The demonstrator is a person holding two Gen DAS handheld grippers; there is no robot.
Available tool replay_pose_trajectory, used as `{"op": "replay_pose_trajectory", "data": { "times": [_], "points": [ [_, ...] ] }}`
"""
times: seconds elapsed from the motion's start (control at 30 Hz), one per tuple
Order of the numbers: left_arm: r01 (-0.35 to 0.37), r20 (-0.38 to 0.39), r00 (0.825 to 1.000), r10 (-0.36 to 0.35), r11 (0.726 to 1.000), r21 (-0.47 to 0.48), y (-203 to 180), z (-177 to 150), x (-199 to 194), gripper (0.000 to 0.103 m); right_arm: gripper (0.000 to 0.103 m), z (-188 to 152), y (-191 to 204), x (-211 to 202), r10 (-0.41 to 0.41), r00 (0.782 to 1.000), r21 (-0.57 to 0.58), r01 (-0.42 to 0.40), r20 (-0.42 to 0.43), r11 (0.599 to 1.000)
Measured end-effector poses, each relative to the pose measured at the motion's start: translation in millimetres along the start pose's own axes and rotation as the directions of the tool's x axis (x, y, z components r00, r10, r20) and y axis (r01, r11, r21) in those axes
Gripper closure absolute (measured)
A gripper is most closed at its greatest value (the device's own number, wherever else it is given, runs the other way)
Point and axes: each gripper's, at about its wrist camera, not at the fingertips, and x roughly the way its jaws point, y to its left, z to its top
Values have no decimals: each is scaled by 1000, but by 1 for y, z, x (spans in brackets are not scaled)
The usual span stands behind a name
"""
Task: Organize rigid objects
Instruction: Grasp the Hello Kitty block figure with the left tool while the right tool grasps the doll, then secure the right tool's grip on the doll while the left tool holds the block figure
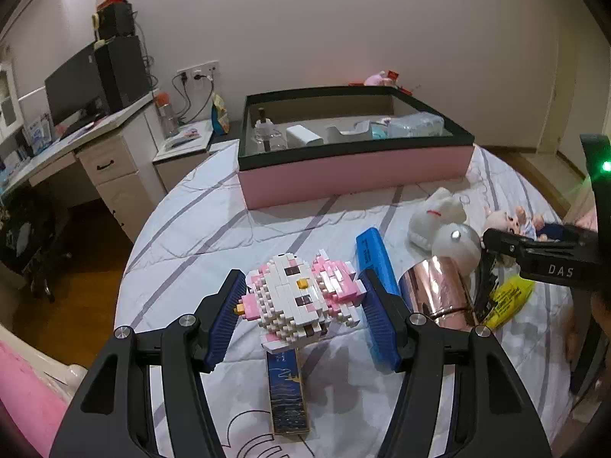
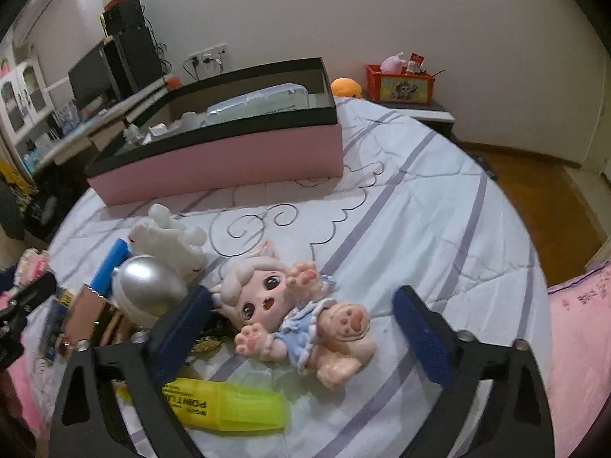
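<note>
Evidently the work has been split between the two hands, one object for each. The left gripper (image 1: 303, 301) is clenched on a pink-and-white brick figure (image 1: 301, 297): both blue pads press its sides, and it is carried clear of the striped bedspread (image 1: 236, 229), with its shadow thrown on the cloth below and over a dark blue card (image 1: 287, 393) lying there. The grip is taken across the figure's width, presumably because a clip-together model is best squeezed where flat faces meet the pads. Ahead, a pink box (image 1: 355, 171) with a dark rim stands open on the bed, and a bottle, a white block and a wrapped packet can already be seen inside; it is judged to be the destination. The right gripper (image 2: 305, 324) is released, its jaws standing wide apart on either side of a small doll (image 2: 290, 316) in a blue dress that lies on its back on the bedspread; neither pad is seen touching it, so the doll is bracketed but not yet grasped. Just beside it, to the left in the right wrist view, the remaining items are crowded together: a yellow highlighter (image 2: 225, 404), a silver dome (image 2: 147, 290), a white plush toy (image 2: 172, 240), a blue bar (image 2: 109, 267), and a shiny copper-coloured cylinder (image 1: 439, 294).
</note>
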Motion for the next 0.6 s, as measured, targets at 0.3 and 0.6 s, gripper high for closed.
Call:
{"op": "replay_pose_trajectory", "data": {
  "times": [0.3,0.6],
  "points": [
    [17,19,1000,-17,1000,-15,-9,2,-9,41,48,-5,3,-15,47,998,-8,-46,39,999],
    [18,22,1000,-18,1000,-6,-14,0,-18,40,47,-7,-5,-9,83,996,21,-83,20,996]
  ]
}}
